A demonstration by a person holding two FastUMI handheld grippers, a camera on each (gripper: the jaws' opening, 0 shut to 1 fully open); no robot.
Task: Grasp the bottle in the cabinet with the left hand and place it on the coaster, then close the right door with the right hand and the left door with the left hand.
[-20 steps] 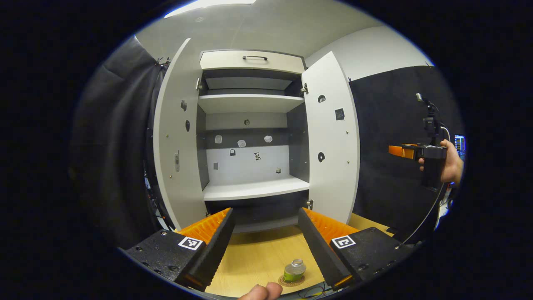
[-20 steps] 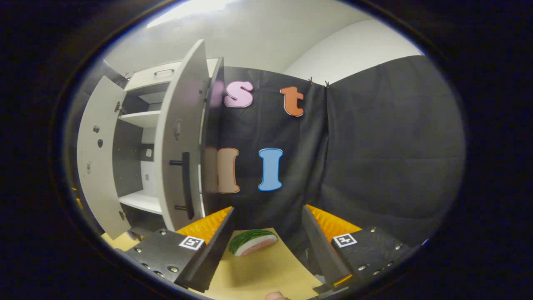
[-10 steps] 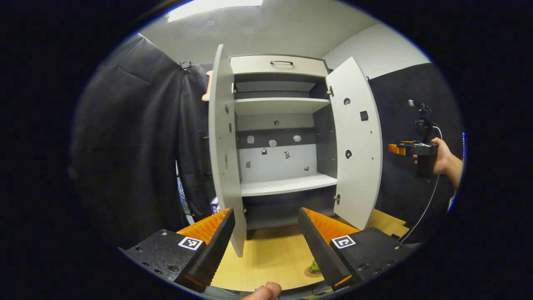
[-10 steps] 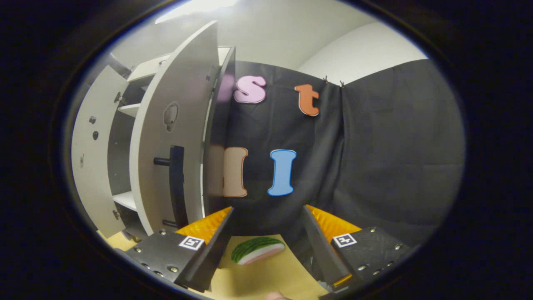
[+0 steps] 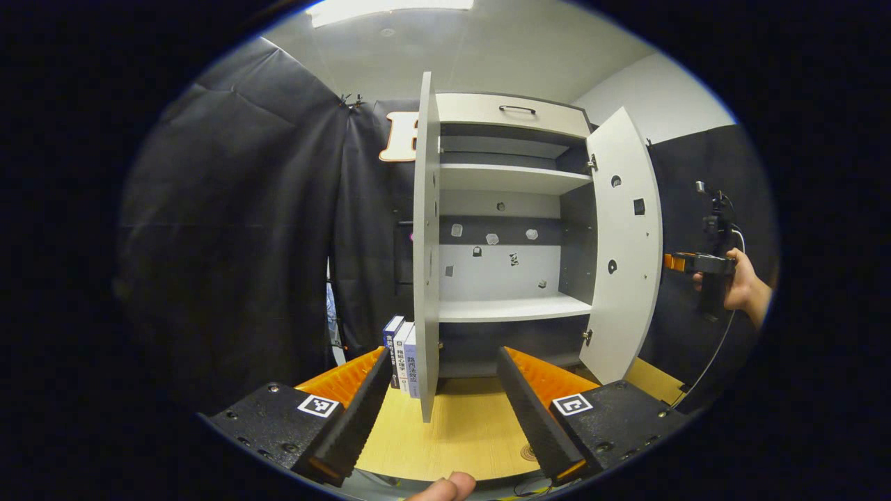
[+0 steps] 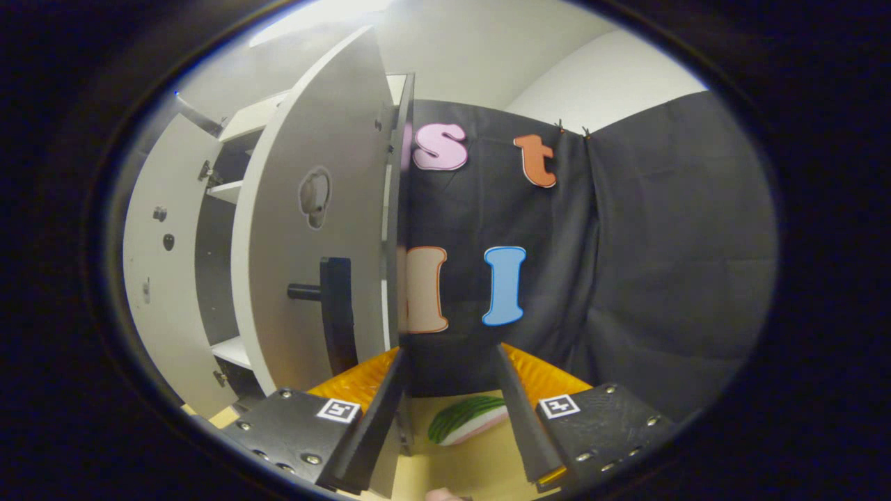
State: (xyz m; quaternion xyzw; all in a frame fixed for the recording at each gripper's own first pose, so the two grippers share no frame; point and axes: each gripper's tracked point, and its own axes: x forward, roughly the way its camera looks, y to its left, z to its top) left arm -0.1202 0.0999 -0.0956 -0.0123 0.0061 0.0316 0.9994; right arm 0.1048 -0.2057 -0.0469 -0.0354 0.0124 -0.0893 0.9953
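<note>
Now L gripper [image 5: 441,403] agape (empty); R gripper [image 6: 449,410] too

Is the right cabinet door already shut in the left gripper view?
No, the right door stands swung open, leaving the bare shelves exposed.

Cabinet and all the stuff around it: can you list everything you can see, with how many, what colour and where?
cabinet: one, white with dark inner walls, at the back of the table
left door: one, white, open, seen edge-on
right door: one, white, open
door handle: one, black, on the right door's outside
drawer: one, white with a dark handle, top of cabinet
books: three, blue and white, upright left of the left door
table: one, light wood
watermelon slice: one, green and pink, on the table
left gripper: one, open
right gripper: one, open
hand: one, holding the right gripper
</note>
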